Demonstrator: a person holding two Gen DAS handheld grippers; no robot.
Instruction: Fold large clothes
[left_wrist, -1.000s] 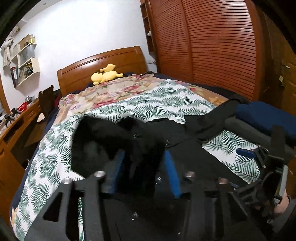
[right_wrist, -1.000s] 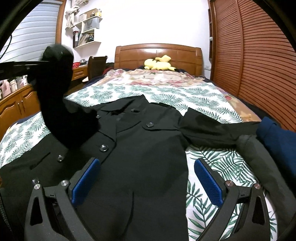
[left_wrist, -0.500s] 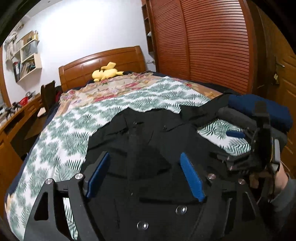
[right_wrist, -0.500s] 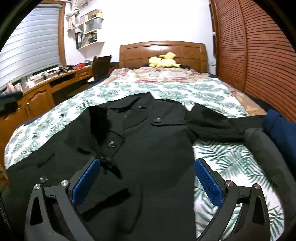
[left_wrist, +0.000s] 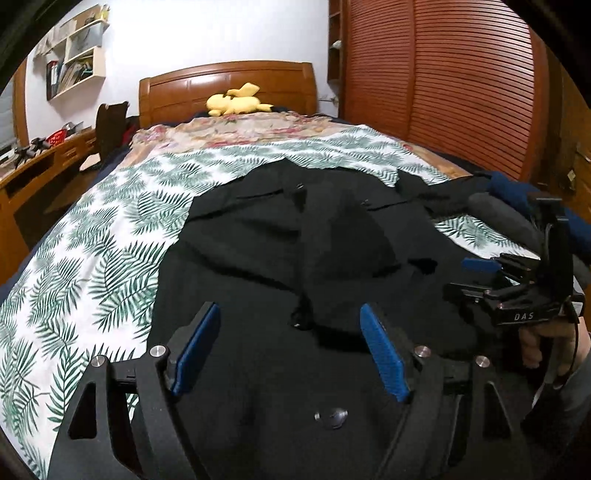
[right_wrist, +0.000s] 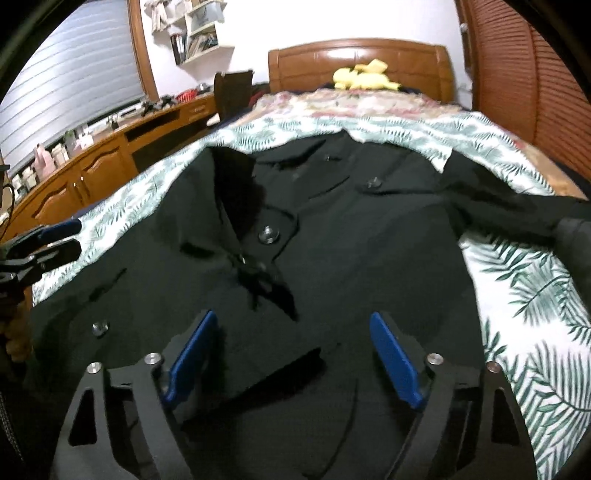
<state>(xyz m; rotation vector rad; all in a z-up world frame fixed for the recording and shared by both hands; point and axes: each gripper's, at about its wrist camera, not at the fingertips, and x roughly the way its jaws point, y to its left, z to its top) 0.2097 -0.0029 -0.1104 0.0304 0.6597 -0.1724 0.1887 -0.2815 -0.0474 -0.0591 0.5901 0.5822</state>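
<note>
Black coat (left_wrist: 266, 258) with round snap buttons is lying front-up across the near half of a bed (left_wrist: 110, 229), covering most of the leaf-print sheet (left_wrist: 92, 273) there, its collar pointing toward the wooden headboard (left_wrist: 225, 85). One sleeve is lying folded across the chest, while the other is stretching out to the right toward a pile of dark grey and navy clothes (left_wrist: 517, 206) at the bed's edge. A slatted wooden wardrobe (left_wrist: 443, 85) is filling the right wall, and a wooden desk (right_wrist: 92, 166) is running along the left under a shuttered window (right_wrist: 74, 81). A floral cover (left_wrist: 236, 129) is spreading over the far end of the bed, with a yellow plush toy (left_wrist: 236, 103) resting against the headboard.

The left gripper (left_wrist: 290, 349) is hovering low over the coat's front with its blue pads (left_wrist: 195, 350) standing wide apart, clamping nothing. The right gripper (right_wrist: 291, 356) is also poised over the lower front of the coat; its jaws have just been closing a little yet are standing well apart, with cloth lying beneath them but none pinched between. In the left wrist view the right gripper (left_wrist: 480, 277) is showing at the right edge, held by a person's hand (left_wrist: 546, 347).
</note>
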